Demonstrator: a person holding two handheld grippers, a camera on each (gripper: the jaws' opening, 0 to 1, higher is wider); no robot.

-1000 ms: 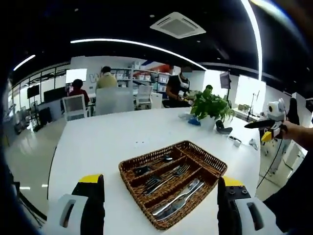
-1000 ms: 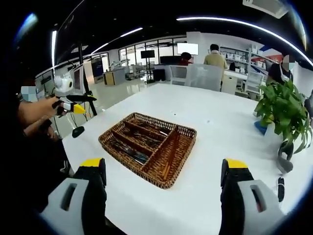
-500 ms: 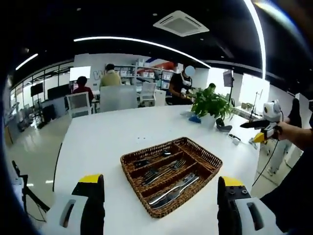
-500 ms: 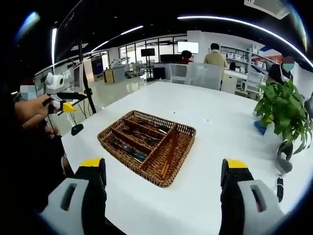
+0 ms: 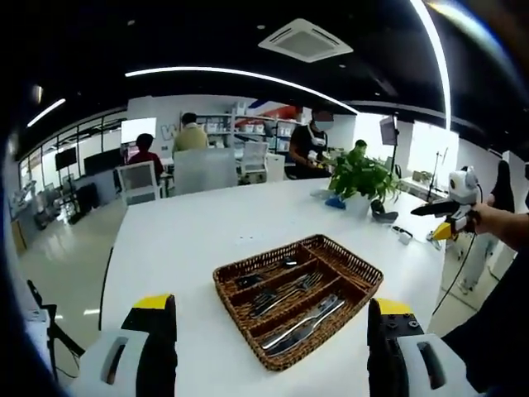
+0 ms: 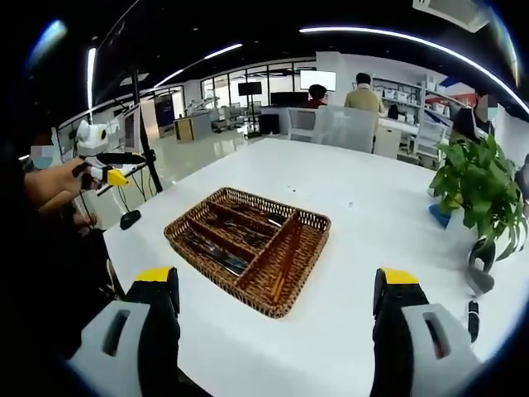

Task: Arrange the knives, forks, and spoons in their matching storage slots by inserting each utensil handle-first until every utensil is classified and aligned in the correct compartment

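Utensils (image 5: 291, 308) fill wicker tray (image 5: 364, 273); potted plant (image 6: 478, 192) stands well apart.

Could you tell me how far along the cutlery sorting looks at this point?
Done: utensils lie in the wicker tray, forks in the middle slot, other cutlery nearest. In hand: nothing; the left gripper and right gripper are open, held back. I see nothing left loose on the table.

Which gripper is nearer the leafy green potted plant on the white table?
Right. The right gripper hangs close beside the leafy green potted plant; the left gripper is across the white table from it.
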